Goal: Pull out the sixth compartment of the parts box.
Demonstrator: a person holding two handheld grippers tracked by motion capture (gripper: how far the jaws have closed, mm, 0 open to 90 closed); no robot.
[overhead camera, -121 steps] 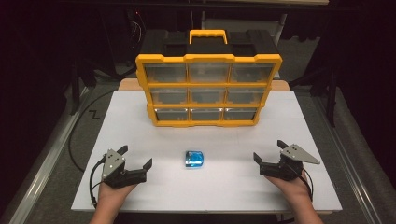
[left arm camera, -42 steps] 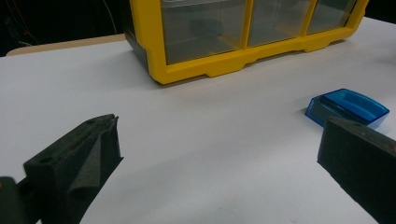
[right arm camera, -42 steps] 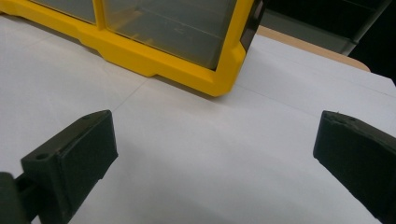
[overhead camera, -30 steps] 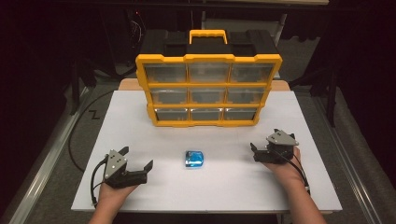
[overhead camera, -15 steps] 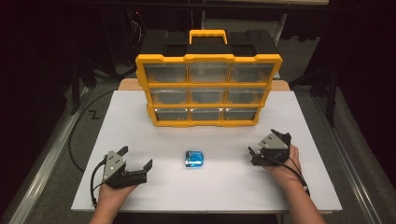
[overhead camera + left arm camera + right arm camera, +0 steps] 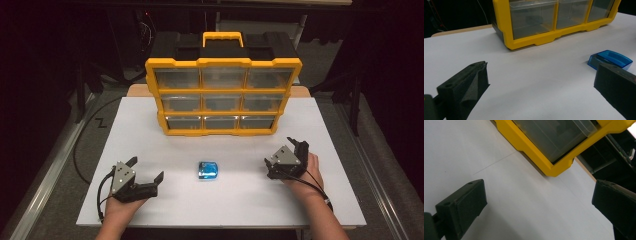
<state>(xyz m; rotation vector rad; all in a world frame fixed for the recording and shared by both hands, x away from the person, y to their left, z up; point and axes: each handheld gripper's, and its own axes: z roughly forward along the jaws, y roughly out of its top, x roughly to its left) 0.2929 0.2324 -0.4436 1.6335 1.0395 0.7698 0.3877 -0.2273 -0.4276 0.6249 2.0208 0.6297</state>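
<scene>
A small blue translucent box (image 6: 208,170) lies flat on the white table (image 6: 320,210), in front of a yellow and black drawer organizer (image 6: 222,95). To the box's left my left gripper (image 6: 147,168) rests on the table, open and holding nothing. In the left gripper view the blue box (image 6: 610,58) sits just beyond the right jaw of the left gripper (image 6: 541,66). My right gripper (image 6: 281,160) is to the right of the box, rolled onto its side, open and empty. The right gripper (image 6: 539,185) looks at the organizer's lower corner (image 6: 536,152).
The organizer has a yellow handle (image 6: 223,37) and several clear drawers, all closed. A black cable (image 6: 82,145) runs off the table's left side. Dark floor and a metal rail (image 6: 45,180) flank the table.
My right gripper has moved forward and inward toward the blue box and has rolled over to one side. The left gripper and the box have stayed put.
</scene>
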